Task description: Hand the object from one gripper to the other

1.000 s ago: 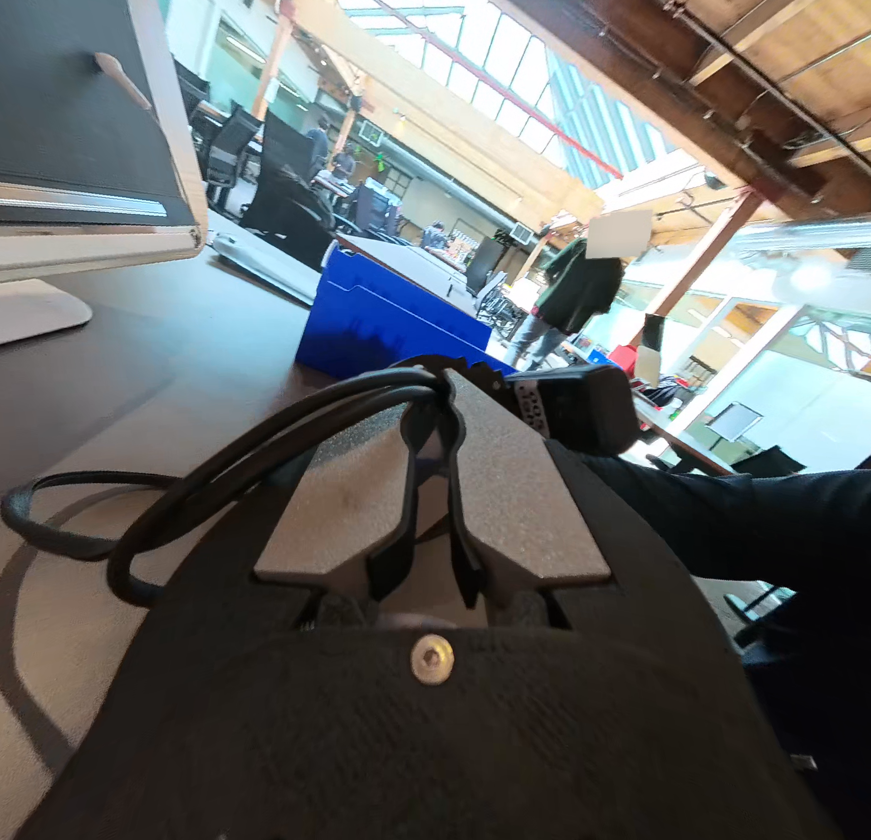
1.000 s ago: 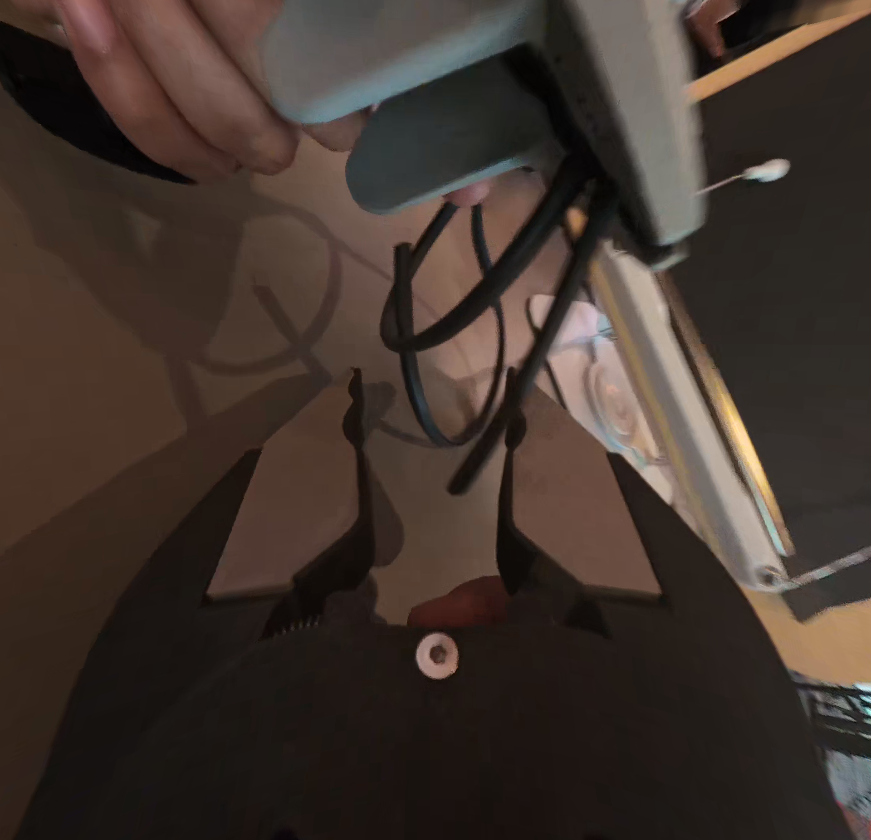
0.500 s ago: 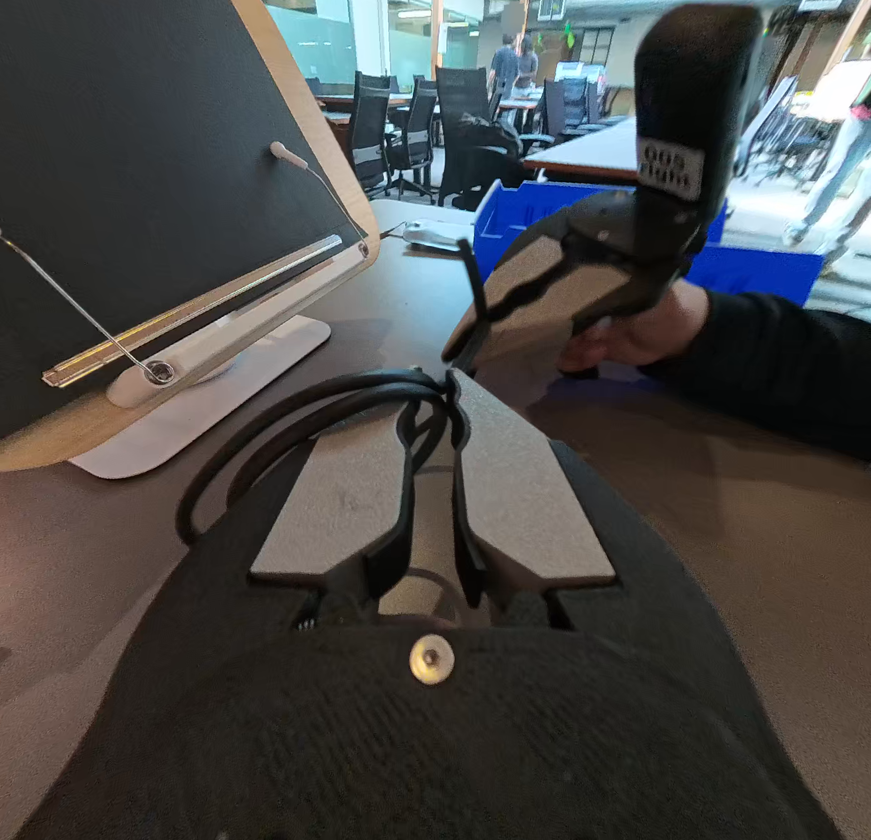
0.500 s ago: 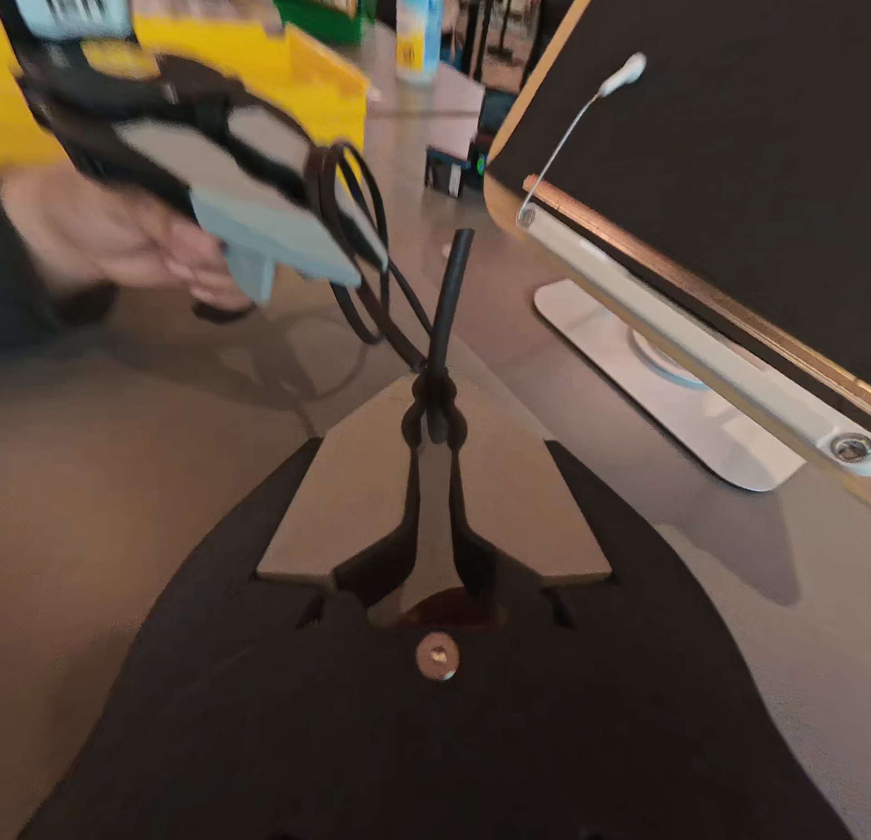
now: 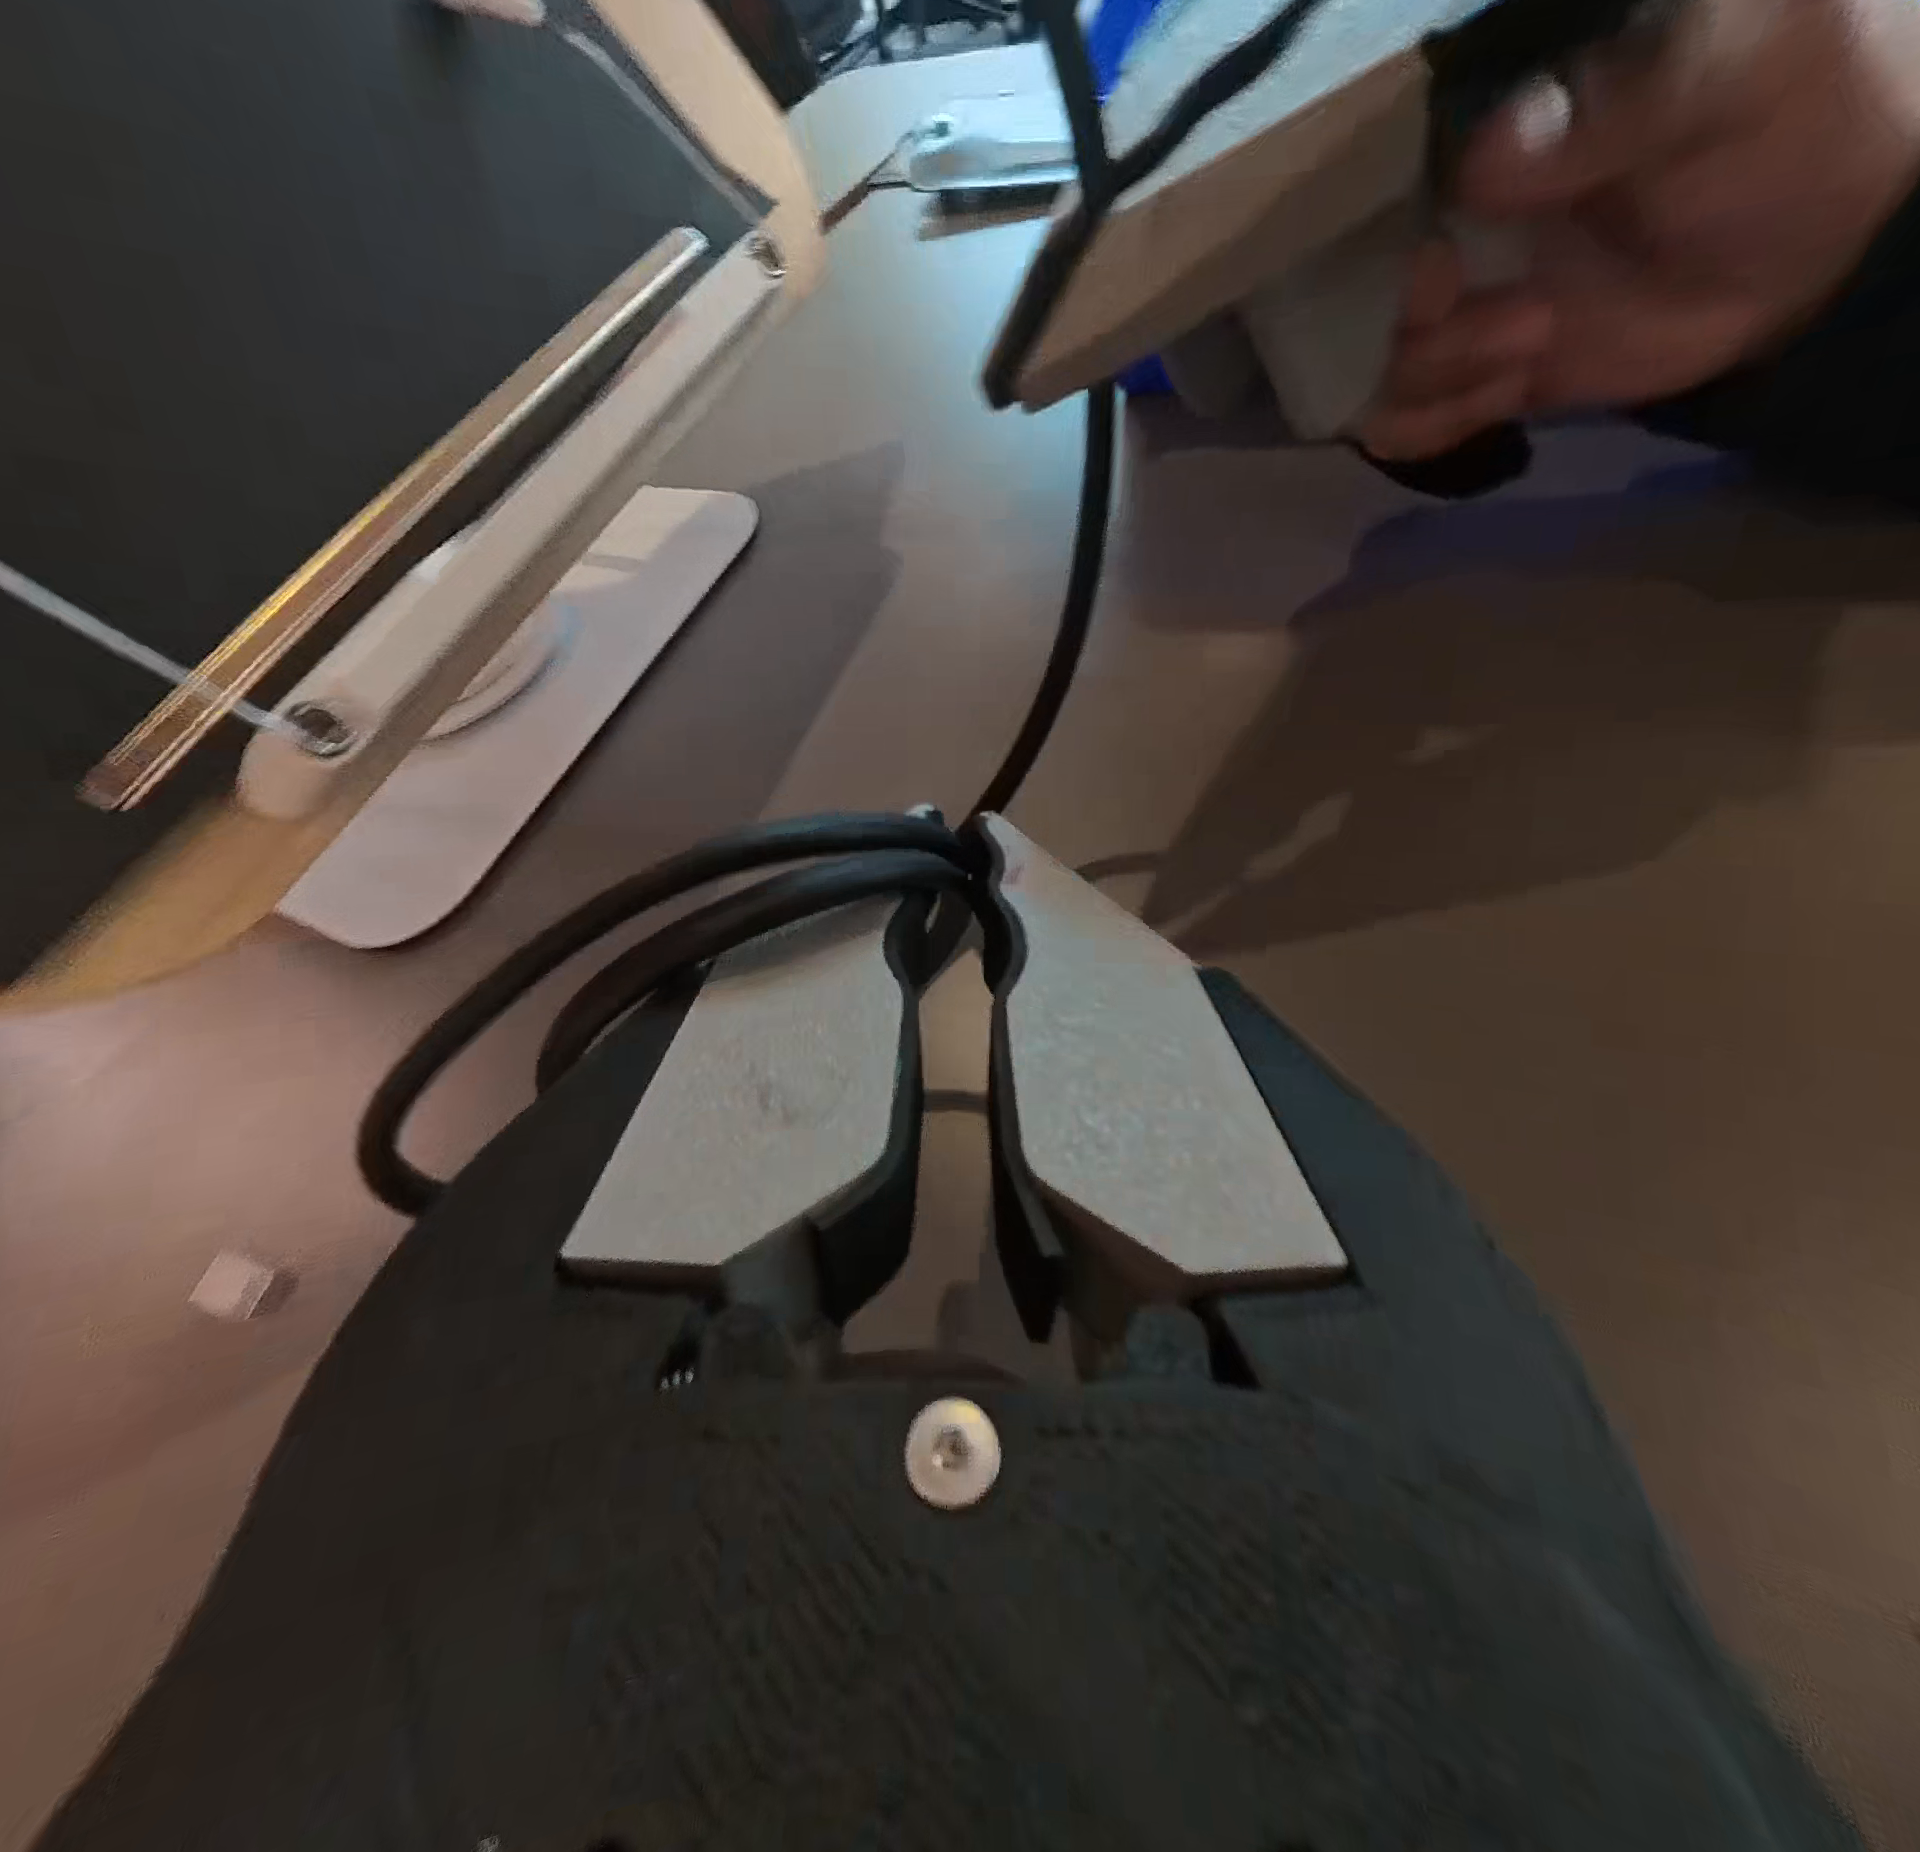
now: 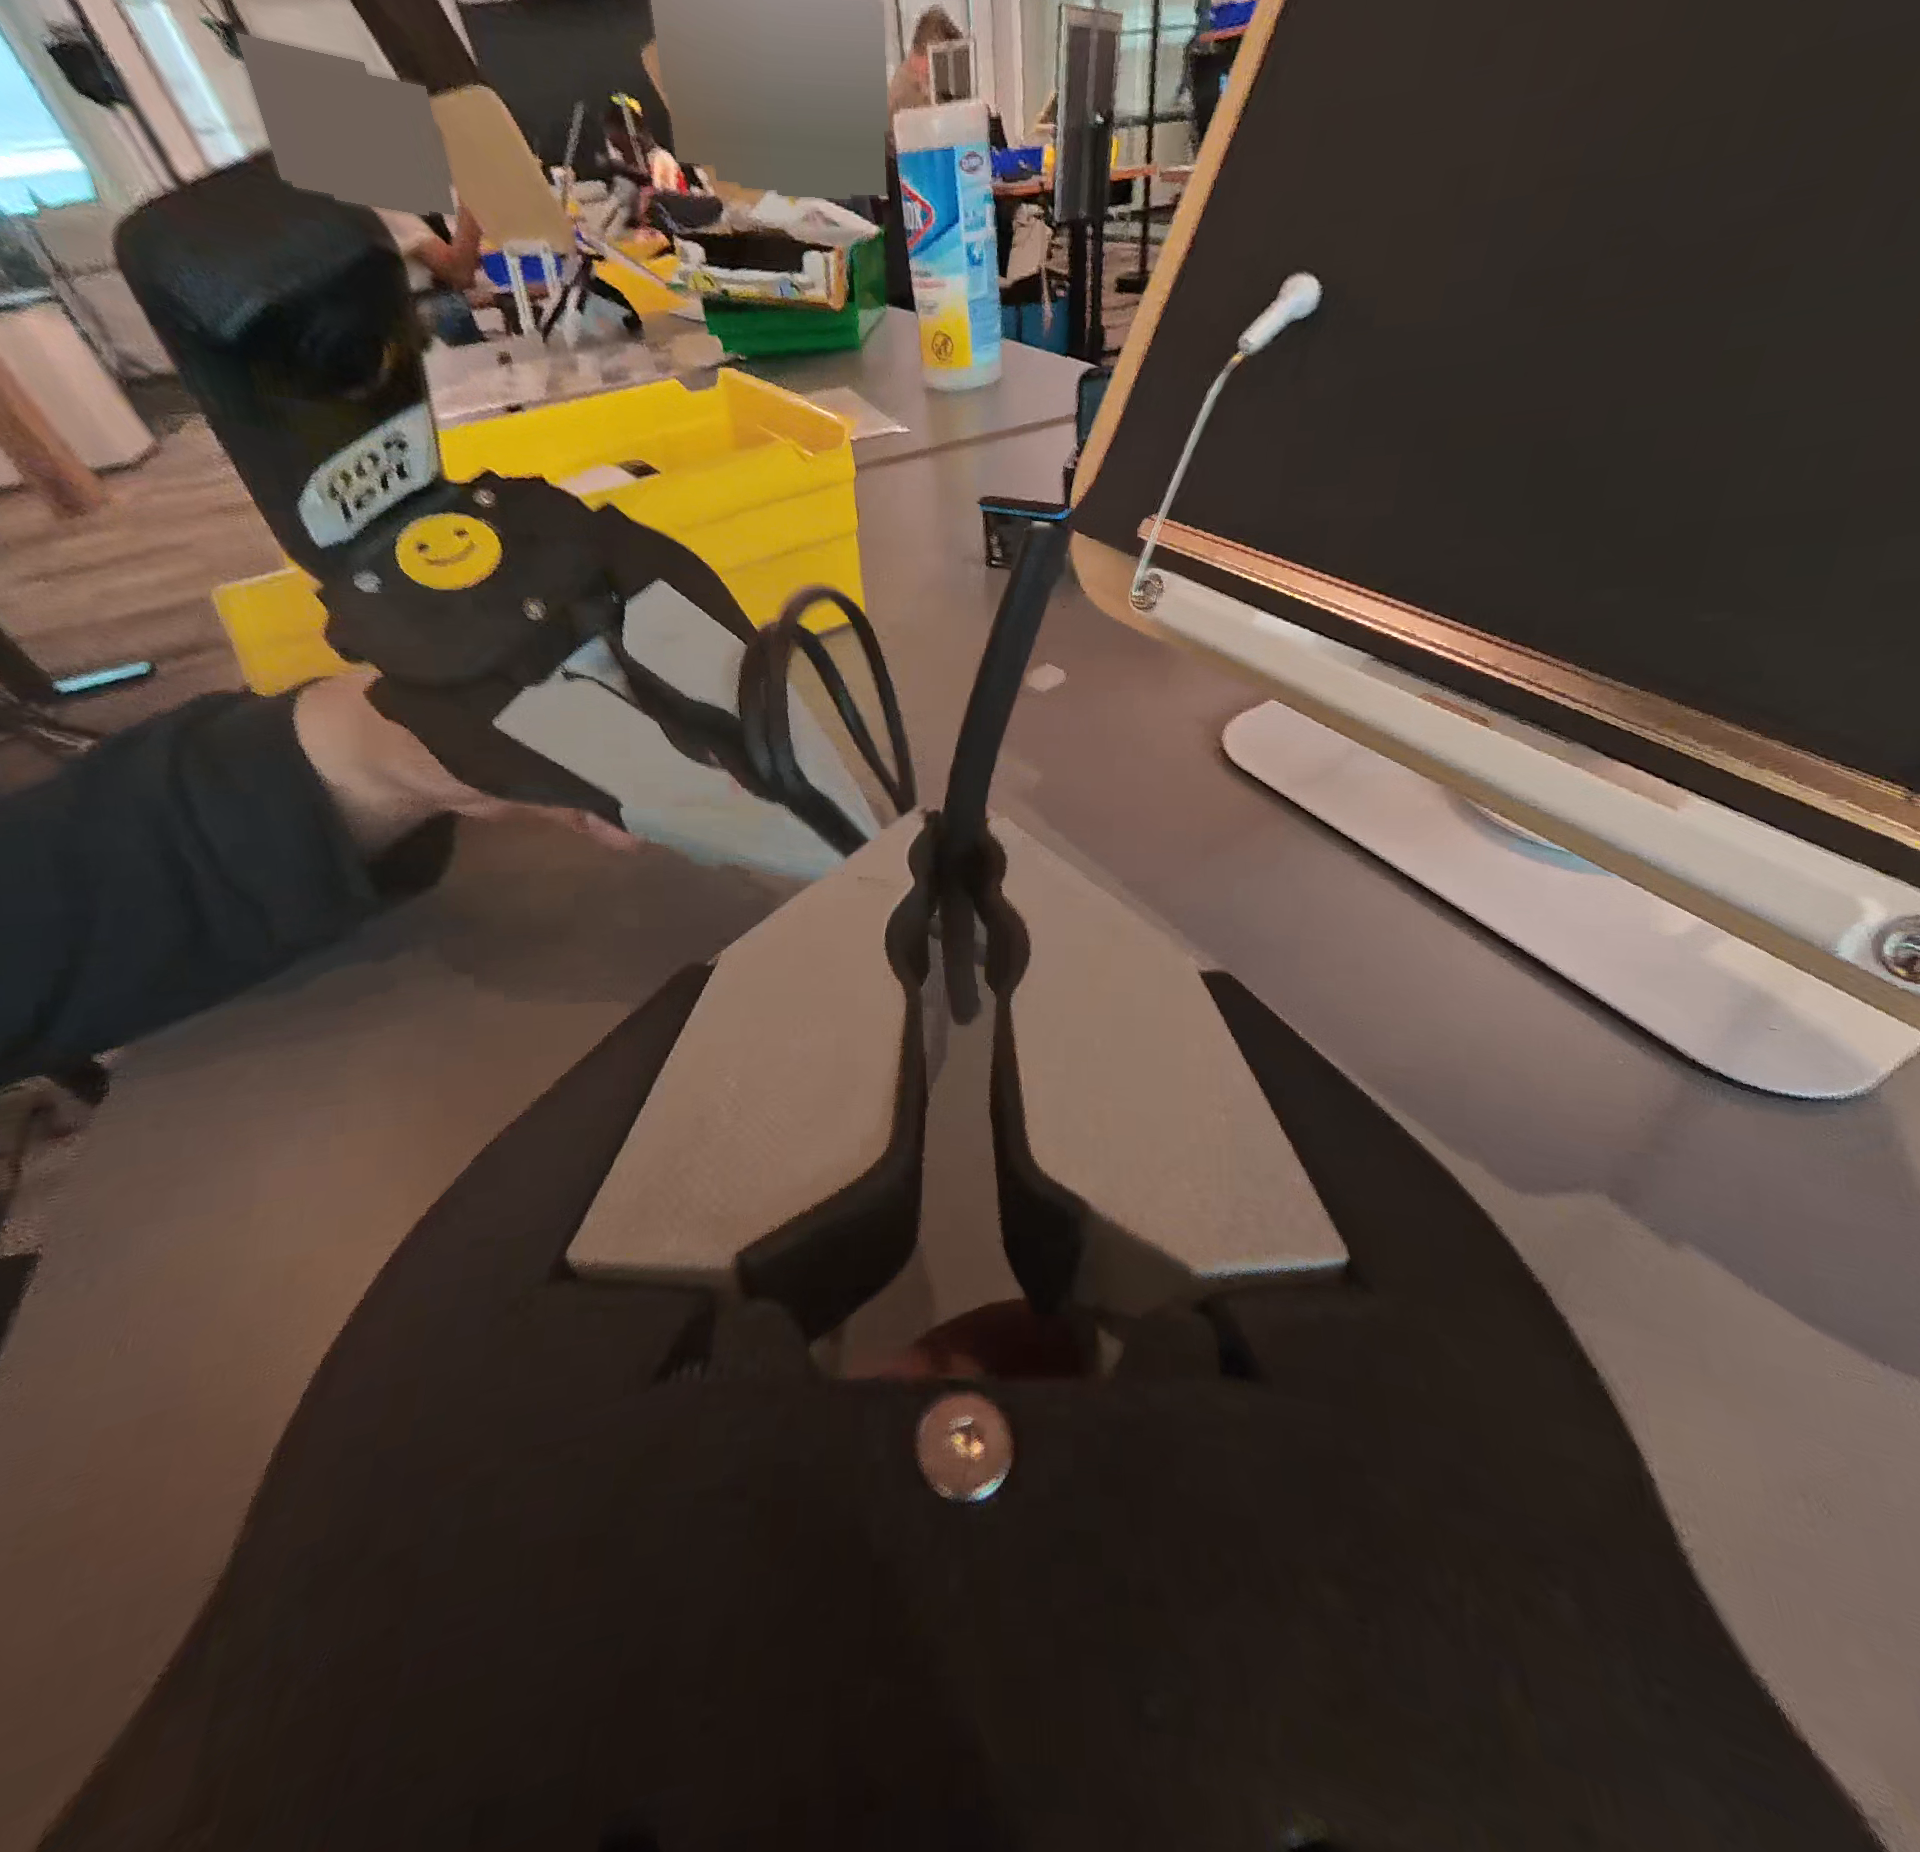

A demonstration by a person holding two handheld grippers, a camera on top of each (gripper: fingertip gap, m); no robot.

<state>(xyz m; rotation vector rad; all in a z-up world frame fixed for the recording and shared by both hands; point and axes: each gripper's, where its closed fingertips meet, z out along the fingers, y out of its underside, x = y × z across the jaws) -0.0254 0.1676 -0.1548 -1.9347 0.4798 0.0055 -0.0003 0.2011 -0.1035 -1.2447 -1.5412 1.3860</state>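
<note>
right tongs risen, nearer | both tongs pinch cable | left tongs | yellow bin: contents unclear

A grey-brown worktop carries a dark slanted board with a pale wooden edge on a white base. Farther off stand a yellow bin, a green box and a wipes canister. Far behind, desks and bright windows fill an open office.
</note>
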